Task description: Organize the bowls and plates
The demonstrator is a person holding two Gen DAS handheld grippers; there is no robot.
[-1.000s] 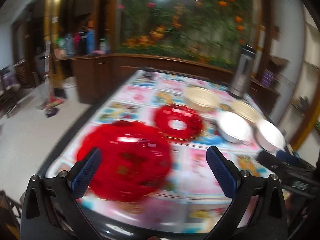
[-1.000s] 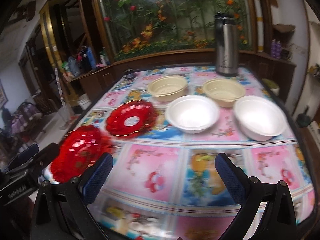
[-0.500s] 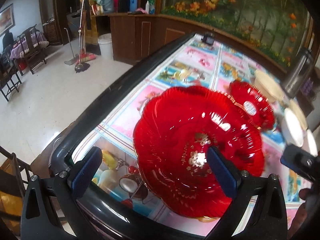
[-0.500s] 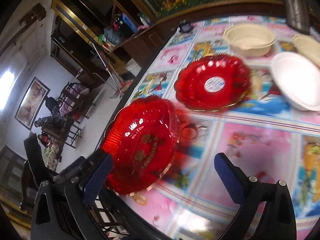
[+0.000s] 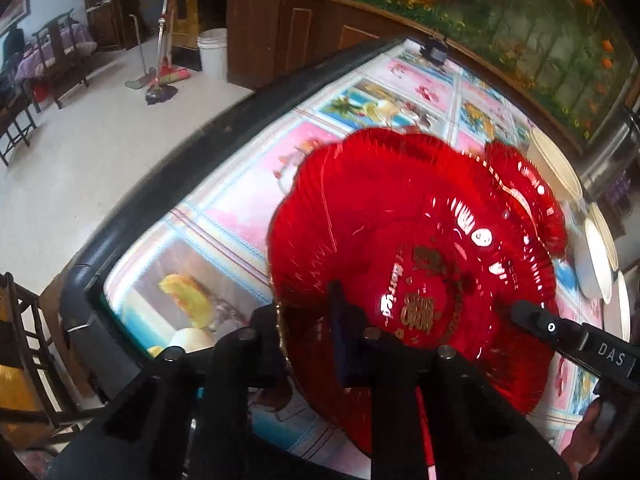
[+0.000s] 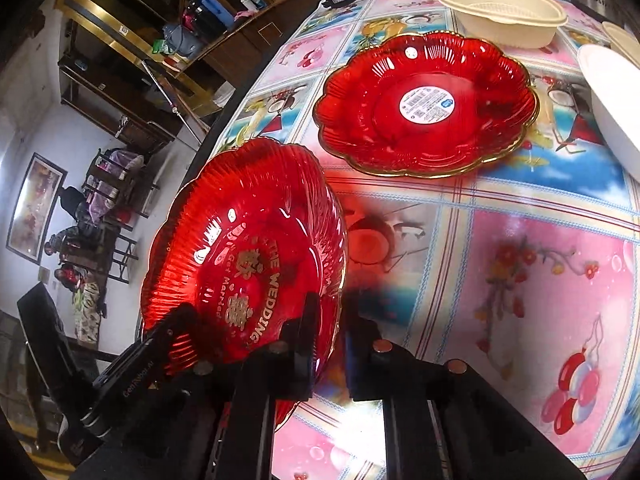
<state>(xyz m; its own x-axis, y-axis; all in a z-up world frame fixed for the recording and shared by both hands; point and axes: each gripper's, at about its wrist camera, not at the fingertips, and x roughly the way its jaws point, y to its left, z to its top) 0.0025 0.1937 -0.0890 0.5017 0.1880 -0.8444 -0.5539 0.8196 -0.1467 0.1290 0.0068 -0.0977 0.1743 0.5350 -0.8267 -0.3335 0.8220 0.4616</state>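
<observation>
hidden: near rim of red wedding plate point(image 5: 400, 248) behind both grippers; far bowls cut off | left gripper point(image 5: 308, 344) clenched on plate rim | right gripper point(image 6: 328, 344) clenched on rim too | plate tilted above table edge point(image 5: 168, 176), face toward cameras | around: second red plate point(image 6: 424, 104) flat beyond, cream bowl point(image 6: 500, 12) behind it

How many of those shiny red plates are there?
2. One red plate with gold lettering is tilted at the table's near edge, clamped by both the right gripper and left gripper. The other, stickered red plate lies flat beyond it.
</observation>
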